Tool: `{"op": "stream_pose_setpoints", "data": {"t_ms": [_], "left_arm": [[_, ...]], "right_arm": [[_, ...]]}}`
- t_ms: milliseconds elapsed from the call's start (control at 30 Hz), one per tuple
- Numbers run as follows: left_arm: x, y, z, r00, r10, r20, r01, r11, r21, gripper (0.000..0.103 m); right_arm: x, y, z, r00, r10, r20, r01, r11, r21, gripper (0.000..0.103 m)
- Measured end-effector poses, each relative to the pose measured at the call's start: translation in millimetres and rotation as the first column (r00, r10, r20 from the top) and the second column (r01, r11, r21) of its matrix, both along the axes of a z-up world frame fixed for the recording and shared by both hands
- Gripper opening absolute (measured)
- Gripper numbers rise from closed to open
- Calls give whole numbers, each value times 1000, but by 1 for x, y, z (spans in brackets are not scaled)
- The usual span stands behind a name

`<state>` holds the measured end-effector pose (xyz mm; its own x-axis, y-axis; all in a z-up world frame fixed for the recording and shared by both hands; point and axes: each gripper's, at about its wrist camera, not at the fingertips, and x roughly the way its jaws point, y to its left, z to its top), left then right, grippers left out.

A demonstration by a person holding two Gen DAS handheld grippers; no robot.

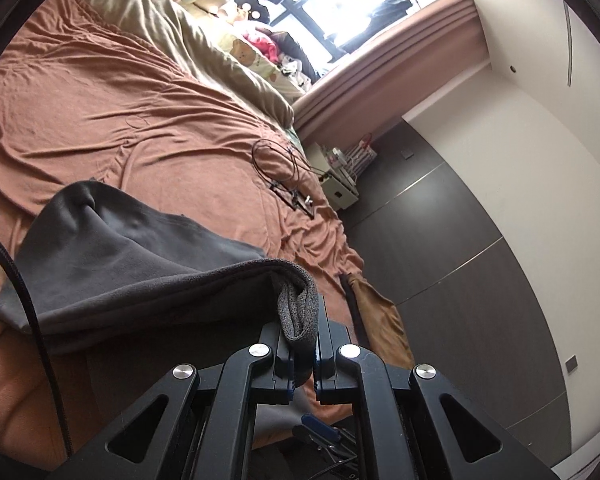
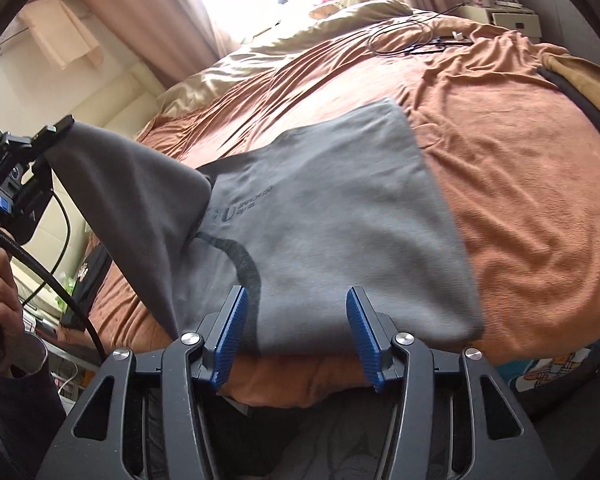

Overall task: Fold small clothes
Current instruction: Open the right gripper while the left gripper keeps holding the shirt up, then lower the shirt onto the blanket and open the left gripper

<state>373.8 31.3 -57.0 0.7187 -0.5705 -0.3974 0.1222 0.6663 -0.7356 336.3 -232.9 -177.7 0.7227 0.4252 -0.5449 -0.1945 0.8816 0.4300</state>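
Left gripper pinches soft grey shirt; right gripper gapes wide

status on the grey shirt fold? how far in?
Early. Done: the grey shirt is spread on the orange bedsheet. In hand: the left tongs are shut on one edge and hold it lifted above the rest, a first fold in progress. The right tongs are open at the near hem, gripping nothing. Left: laying that flap down and all further folds.

Dark print on grey garment: upside down, blurred, unreadable.
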Motion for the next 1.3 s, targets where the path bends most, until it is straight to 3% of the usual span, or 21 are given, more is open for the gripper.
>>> {"op": "stream_pose_setpoints", "data": {"t_ms": [400, 467, 533, 633, 733, 900, 1067, 1300], "left_arm": [[22, -84, -38, 984, -135, -112, 143, 988, 62, 7], [25, -94, -48, 976, -157, -148, 169, 983, 72, 14], [27, -100, -57, 967, -183, -176, 196, 979, 59, 33], [21, -95, -60, 970, -167, -176, 181, 981, 68, 53], [13, -79, -60, 976, -132, -172, 149, 985, 91, 55], [-5, -44, -69, 979, -62, -196, 90, 987, 136, 56], [-20, -10, -95, 964, 25, -266, 22, 985, 171, 56], [-37, 26, -132, 927, 115, -356, -54, 983, 177, 56]], "right_arm": [[-14, -41, -11, 999, -28, -38, 29, 998, 47, 49], [-14, -43, -12, 999, -24, -43, 26, 999, 47, 49], [-14, -43, -12, 999, -16, -49, 18, 999, 48, 49], [-7, -41, -13, 998, 1, -59, 2, 999, 42, 49], [-3, -36, -11, 998, 20, -63, -19, 1000, 23, 49], [16, -19, -2, 995, 61, -74, -67, 995, -73, 49], [43, -1, 17, 992, 101, -80, -115, 973, -200, 49], [78, 43, 35, 978, 174, -111, -206, 874, -440, 49]]}}
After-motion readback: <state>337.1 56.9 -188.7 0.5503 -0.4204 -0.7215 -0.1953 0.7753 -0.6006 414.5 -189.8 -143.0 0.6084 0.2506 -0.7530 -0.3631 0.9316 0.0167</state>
